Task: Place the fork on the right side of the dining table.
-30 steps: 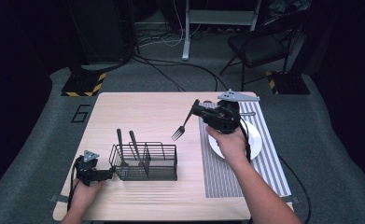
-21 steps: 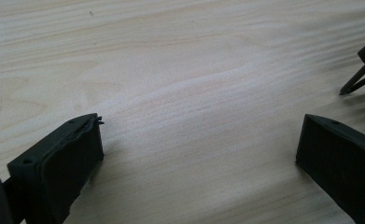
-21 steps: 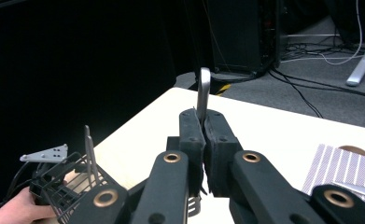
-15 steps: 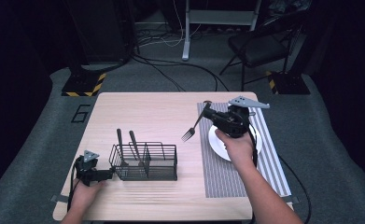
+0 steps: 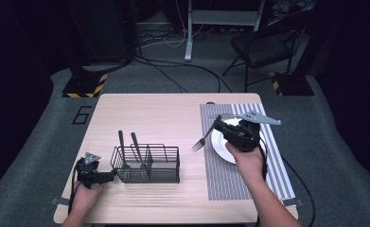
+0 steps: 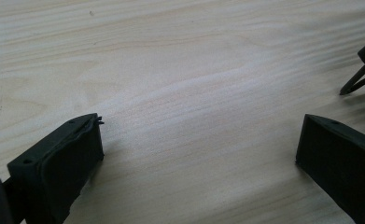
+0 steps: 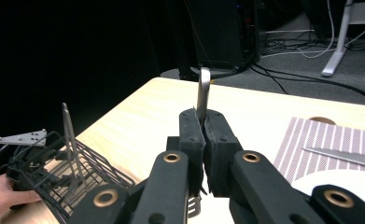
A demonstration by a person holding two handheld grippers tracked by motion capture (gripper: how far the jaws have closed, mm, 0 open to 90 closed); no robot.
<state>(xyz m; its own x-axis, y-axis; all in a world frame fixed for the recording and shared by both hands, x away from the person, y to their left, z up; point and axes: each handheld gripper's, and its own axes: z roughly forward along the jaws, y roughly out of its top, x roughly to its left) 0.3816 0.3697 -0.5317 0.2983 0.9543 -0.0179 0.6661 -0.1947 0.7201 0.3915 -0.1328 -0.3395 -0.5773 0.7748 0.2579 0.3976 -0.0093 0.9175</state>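
1. Since the earlier frames the right gripper has carried the fork rightward and lower, from mid-table to the mat's left edge, beside the plate.
2. Its jaws are clamped on the fork's handle, tines hanging down at centre frame.
3. The step looks like laying the fork left of the plate; next it needs lowering flat, then release.
4. The left gripper, jaws apart, rests at the basket, lower left, unchanged.

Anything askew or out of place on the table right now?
Nothing stands out. The right tongs hold the silver fork cleanly, the black wire caddy sits upright, and the white plate lies flat on the striped placemat.
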